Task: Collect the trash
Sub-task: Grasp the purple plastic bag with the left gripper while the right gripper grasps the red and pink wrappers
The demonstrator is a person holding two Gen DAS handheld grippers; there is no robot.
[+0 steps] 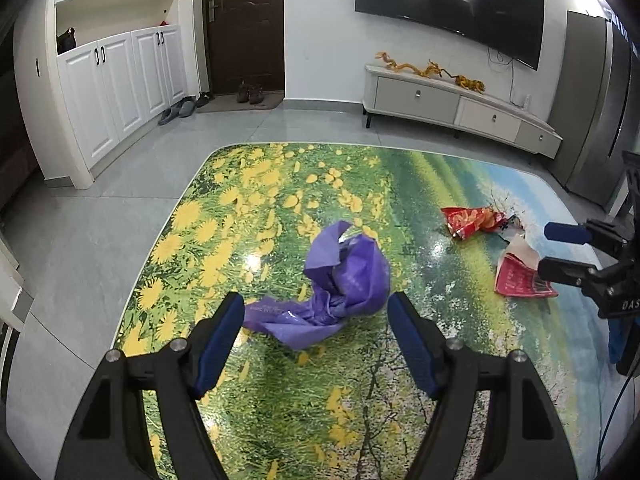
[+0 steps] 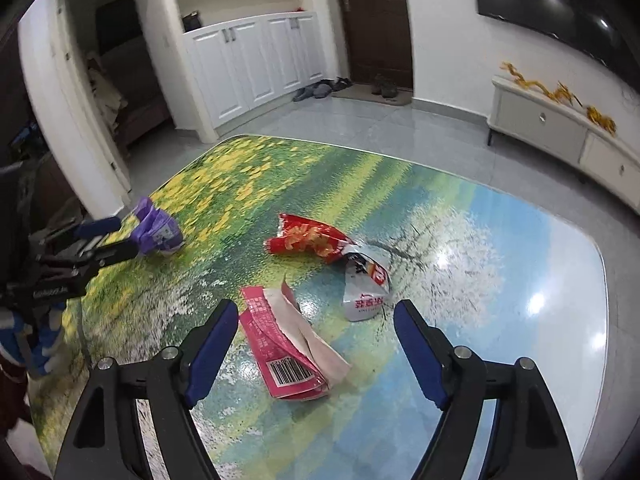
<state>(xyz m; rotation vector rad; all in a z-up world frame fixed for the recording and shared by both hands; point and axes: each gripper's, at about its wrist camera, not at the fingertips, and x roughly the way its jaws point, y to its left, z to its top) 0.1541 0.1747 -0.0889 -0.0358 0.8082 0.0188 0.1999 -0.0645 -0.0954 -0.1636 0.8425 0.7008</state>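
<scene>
Left wrist view: the left hand-held gripper (image 1: 316, 312) is spread wide, holding nothing, with a crumpled purple plastic bag (image 1: 340, 284) lying on the counter (image 1: 248, 184) between and just ahead of its blue pads. The counter carries a glossy printed surface of yellow flowers, green field and blue sky. To the right of the bag, well apart from it, lie a red snack wrapper (image 1: 472, 220) and a torn pink carton (image 1: 520, 276). The right hand-held gripper (image 1: 556, 252) enters from the right edge, jaws apart, its lower finger over the carton's near edge; contact cannot be confirmed. Right wrist view: the right hand-held gripper (image 2: 314, 320) stands open and empty, the pink carton, barcode upward, lying flat between its fingers, nearer the left one. Beyond it the red snack wrapper sits just beside a silver-white packet (image 2: 366, 284). Nothing lies between the gripper and the carton. Surroundings: white cabinets (image 1: 120, 80), a dark brown door (image 1: 244, 24) with shoes (image 1: 250, 93) on its mat, a wall-mounted television (image 1: 452, 0), and a low TV stand (image 1: 452, 108) bearing a golden dragon ornament (image 1: 432, 70).
</scene>
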